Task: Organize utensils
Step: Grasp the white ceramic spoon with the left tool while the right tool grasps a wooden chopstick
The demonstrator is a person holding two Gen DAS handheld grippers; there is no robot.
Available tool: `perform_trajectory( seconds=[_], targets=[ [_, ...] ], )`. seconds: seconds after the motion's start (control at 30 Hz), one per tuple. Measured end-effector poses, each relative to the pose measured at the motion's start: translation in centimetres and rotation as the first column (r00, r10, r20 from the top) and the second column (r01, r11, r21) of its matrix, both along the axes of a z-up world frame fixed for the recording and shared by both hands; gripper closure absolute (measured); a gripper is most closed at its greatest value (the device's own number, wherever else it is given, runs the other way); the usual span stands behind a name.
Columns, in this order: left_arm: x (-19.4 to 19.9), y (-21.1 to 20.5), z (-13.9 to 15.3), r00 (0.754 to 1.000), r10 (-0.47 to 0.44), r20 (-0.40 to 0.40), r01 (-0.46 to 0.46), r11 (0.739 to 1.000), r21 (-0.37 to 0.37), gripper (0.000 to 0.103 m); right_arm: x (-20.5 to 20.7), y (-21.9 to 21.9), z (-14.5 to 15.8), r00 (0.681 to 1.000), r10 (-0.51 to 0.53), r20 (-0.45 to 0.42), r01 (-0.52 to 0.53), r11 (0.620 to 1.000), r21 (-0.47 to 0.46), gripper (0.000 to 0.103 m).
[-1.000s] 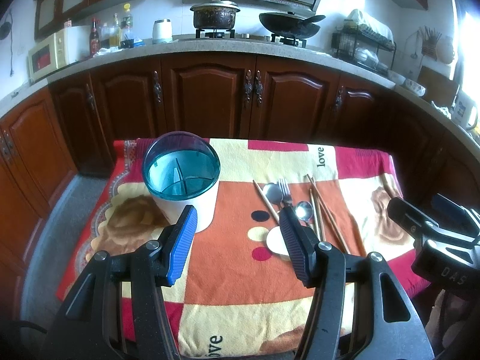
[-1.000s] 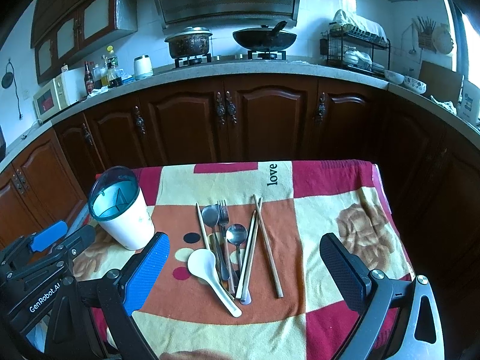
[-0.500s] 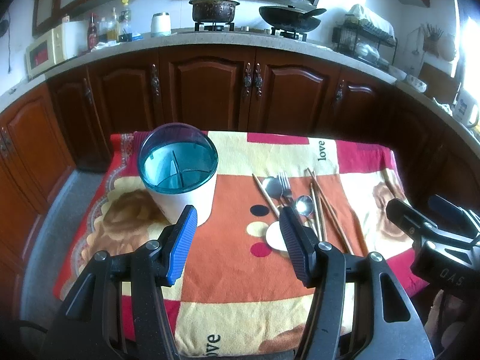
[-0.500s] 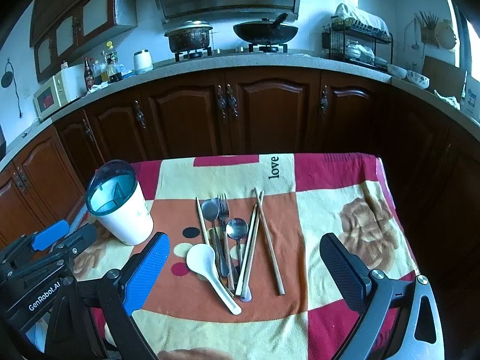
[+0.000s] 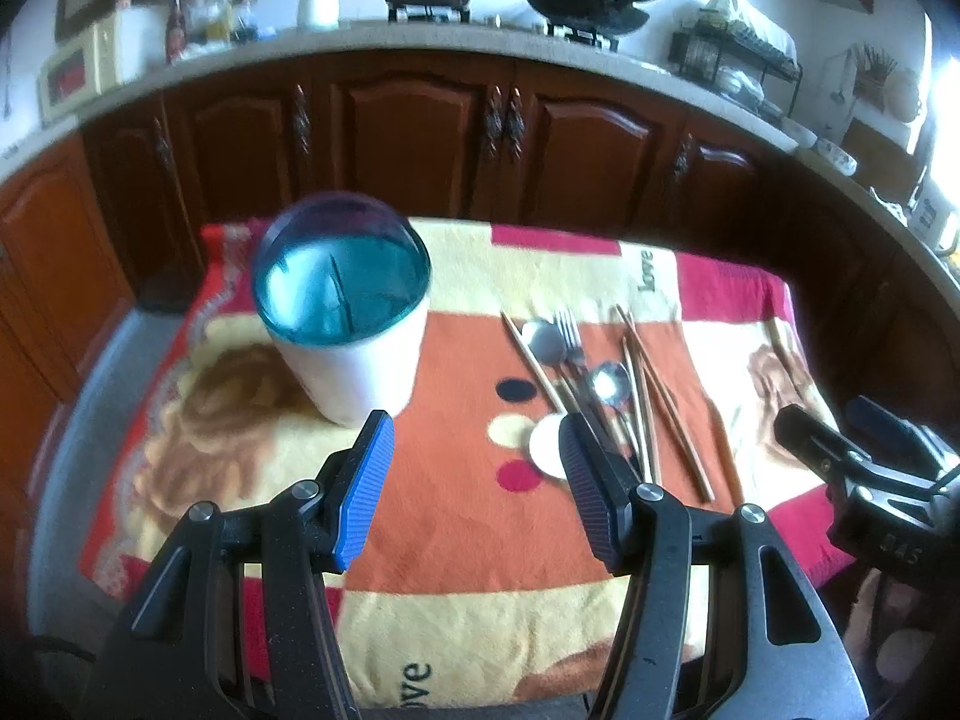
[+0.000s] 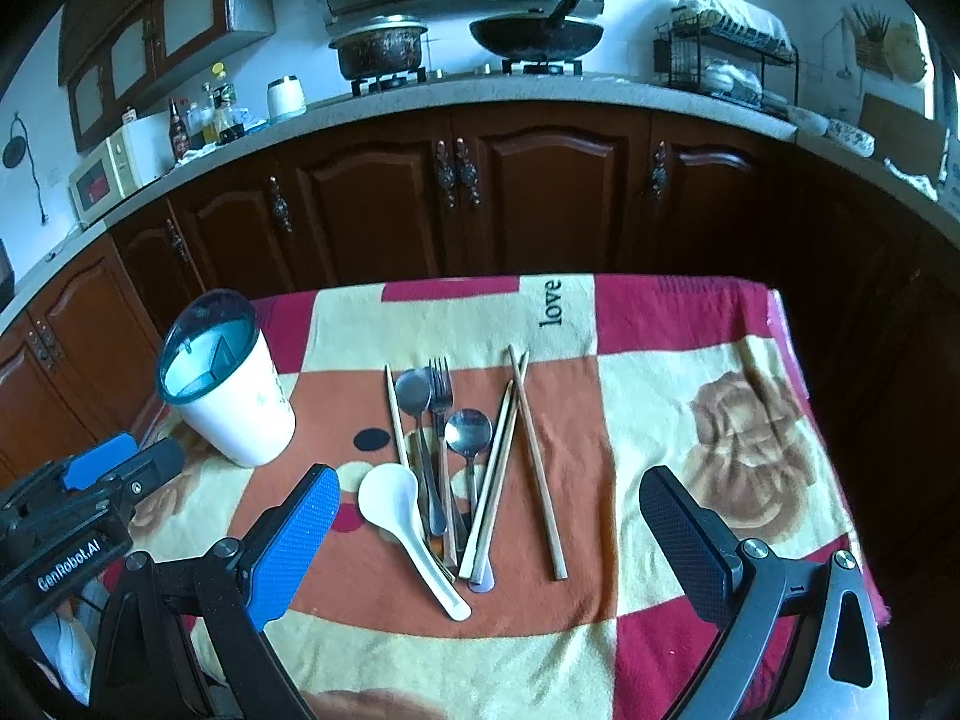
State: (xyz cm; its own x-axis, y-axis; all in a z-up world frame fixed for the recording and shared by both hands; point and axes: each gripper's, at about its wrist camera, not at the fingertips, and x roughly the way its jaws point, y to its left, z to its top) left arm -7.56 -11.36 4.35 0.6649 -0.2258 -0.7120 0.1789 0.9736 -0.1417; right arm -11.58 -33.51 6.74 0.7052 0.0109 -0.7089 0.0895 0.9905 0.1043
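Utensils lie loose in a cluster on the orange square of the patterned cloth [image 6: 690, 324], none of them sorted yet. The white ceramic spoon [image 6: 393, 507] sits at the near left of the pile, bowl up, handle running toward the near edge. Beside it to the right are a metal spoon [image 6: 414, 390], a fork [image 6: 440, 384] and a smaller metal spoon [image 6: 468, 429], their handles overlapping near the bottom. Wooden chopsticks [image 6: 531, 456] fan out on the right side of the cluster, and a single one [image 6: 396, 414] lies along its left side. All heads point far, handles near, which probably leaves the handles easiest to reach from the near edge.

The utensil holder [image 6: 231, 384], a white cup with a teal divided insert, stands upright on the left of the cloth, well apart from the pile. Its dividers suggest each kind of utensil gets its own section; which section suits which I cannot tell.

The right gripper [image 6: 489, 516] hangs above the near end of the pile with its jaws spread wide and nothing between them, lined up roughly over the handles, so a first pick looks likely from there. The left gripper [image 5: 474, 468] is likewise spread and empty, held over the cloth between the holder [image 5: 348, 324] and the cluster, perhaps ready to steady the cup. The overlapped handles could drag a neighbour along if one is lifted carelessly.
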Motion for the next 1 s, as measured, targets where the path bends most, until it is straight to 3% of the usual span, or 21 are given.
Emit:
perform_trajectory(
  seconds=[0.07,0.3,0.57,0.83,0.87,0.93,1.0],
  targets=[
    [0.6,-0.1,-1.1,0.999,-0.023,-0.044,0.022,0.999,-0.035,0.046,0.2,-0.6,-1.1,1.0,0.017,-0.012,-0.016,1.0,0.016,0.004],
    [2.7,-1.9,-5.0,0.985,-0.098,-0.144,0.086,0.993,-0.082,0.052,1.0,-2.9,-5.3,0.996,0.048,-0.075,-0.039,0.991,0.126,0.026],
    [6.4,-3.4,-9.7,0.947,-0.12,-0.297,0.064,0.98,-0.19,0.058,2.3,-4.0,-7.4,0.992,0.057,-0.112,-0.039,0.986,0.159,0.026],
    [8.5,-4.7,-12.0,0.928,-0.099,-0.36,0.021,0.976,-0.216,0.058,4.5,-4.6,-8.3,0.988,0.099,-0.115,-0.079,0.984,0.161,0.027],
    [8.7,-4.8,-12.1,0.928,-0.097,-0.36,0.018,0.976,-0.218,0.058,5.1,-4.5,-8.4,0.987,0.112,-0.113,-0.094,0.983,0.155,0.028],
    [9.0,-5.2,-12.1,0.933,-0.1,-0.346,0.026,0.977,-0.213,0.058,5.9,-4.4,-8.8,0.984,0.137,-0.113,-0.117,0.98,0.163,0.043],
    [9.3,-5.5,-12.3,0.934,-0.106,-0.341,0.032,0.976,-0.215,0.058,7.0,-4.7,-9.3,0.98,0.166,-0.114,-0.141,0.97,0.199,0.047]
  ],
)
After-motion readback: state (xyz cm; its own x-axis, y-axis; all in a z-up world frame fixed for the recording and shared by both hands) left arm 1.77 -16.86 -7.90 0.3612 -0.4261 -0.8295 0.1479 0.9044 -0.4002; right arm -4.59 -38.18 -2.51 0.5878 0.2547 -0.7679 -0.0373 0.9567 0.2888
